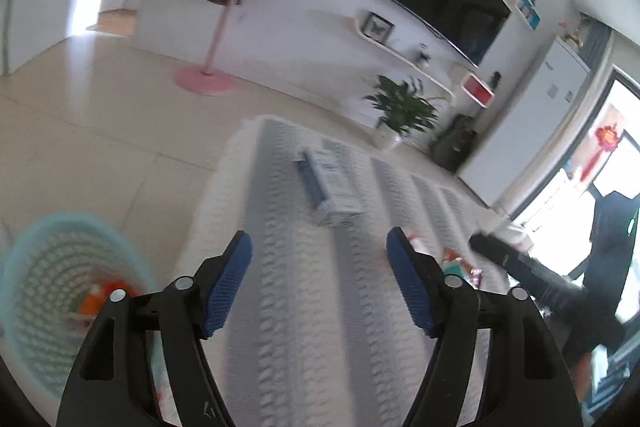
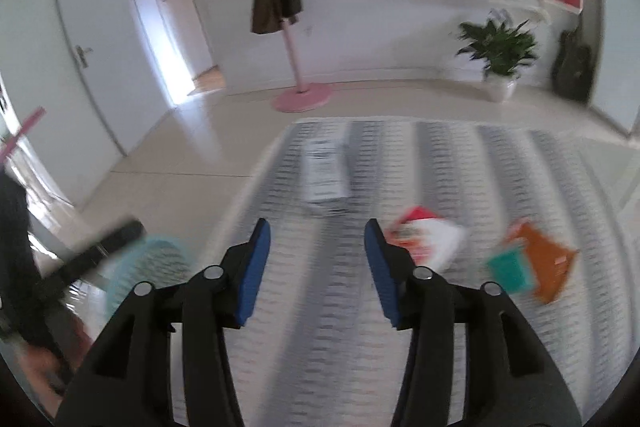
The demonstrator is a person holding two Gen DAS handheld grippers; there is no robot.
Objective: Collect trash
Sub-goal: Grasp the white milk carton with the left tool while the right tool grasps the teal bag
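Left wrist view: left gripper (image 1: 318, 247) has jaws wide apart, nothing between. White box (image 1: 330, 183) lies on the rug (image 1: 280, 307) ahead of the jaws, a bit right of centre; teal basket (image 1: 60, 299) sits off the left jaw w/ some trash already in. Aim centre, straddle the box's narrow side before closing.

Right wrist view: right gripper (image 2: 316, 231) jaws also apart, empty. Red-white wrapper (image 2: 428, 239) just beside the right jaw; orange packet (image 2: 548, 267) further right, apart. Probably swing right, come down over the wrapper, pinch an edge; blur hides the detail.

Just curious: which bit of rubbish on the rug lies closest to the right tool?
The red-and-white packet, just beside the right tool; the orange-and-teal wrapper and white box lie farther.
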